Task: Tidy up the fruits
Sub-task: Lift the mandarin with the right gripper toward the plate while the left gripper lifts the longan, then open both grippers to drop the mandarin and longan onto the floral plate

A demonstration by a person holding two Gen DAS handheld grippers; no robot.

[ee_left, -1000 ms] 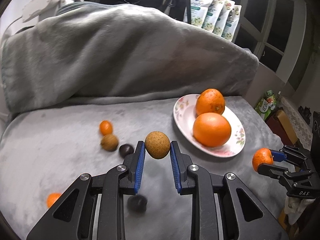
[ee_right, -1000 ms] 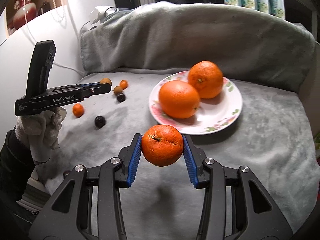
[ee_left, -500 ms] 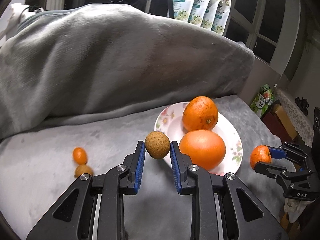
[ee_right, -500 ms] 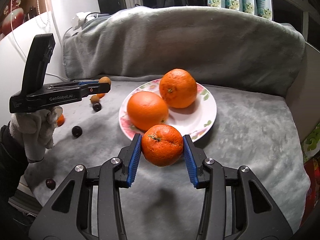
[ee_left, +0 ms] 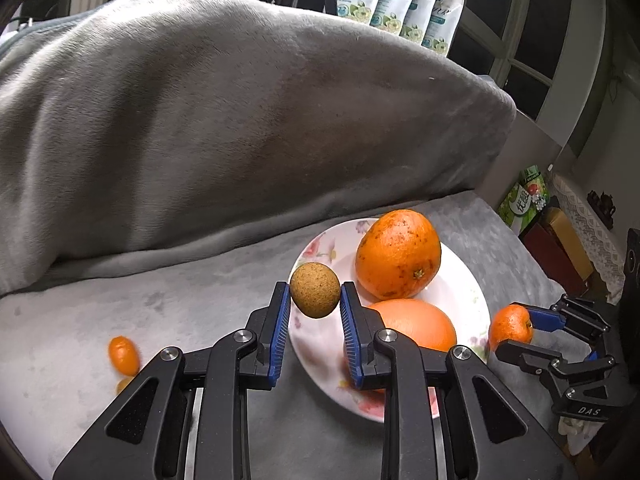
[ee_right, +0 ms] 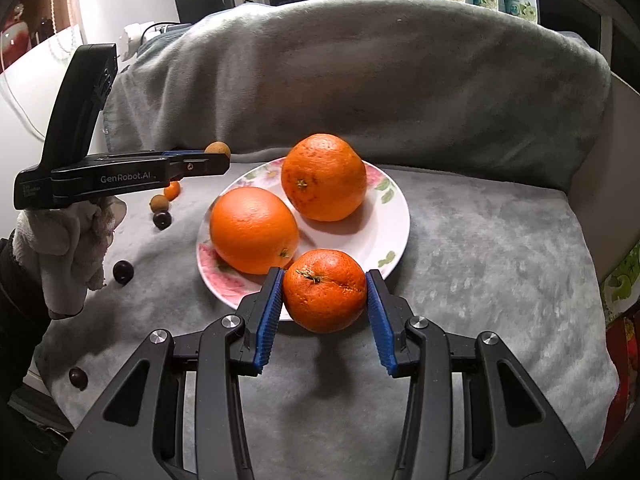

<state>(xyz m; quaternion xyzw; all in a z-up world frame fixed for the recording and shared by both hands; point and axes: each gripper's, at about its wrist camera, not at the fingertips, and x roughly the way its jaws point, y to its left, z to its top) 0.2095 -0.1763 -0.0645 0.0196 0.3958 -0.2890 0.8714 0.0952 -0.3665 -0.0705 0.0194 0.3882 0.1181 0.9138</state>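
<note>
Left wrist view, left hand-held gripper (ee_left: 315, 308) clamping brown fruit (ee_left: 315, 290), now above plate (ee_left: 320, 344) edge, earlier beside it.

Each gripper is a black plastic frame with two angled, cut-out arms ending in fingers faced with ribbed blue pads. On the left gripper (ee_left: 315, 312) round silver screw heads sit at the pivots behind the pads (ee_left: 280, 332); the right gripper (ee_right: 325, 300) has the same. Seen side-on, the left one's body carries white "GenRobot.AI" lettering behind the fingers, with a black slab rising at its rear. The other's frame reads "DAS". The left hand (ee_right: 68, 248) wears a white knit glove (ee_right: 60, 264) over a dark sleeve (ee_right: 16, 300).
</note>
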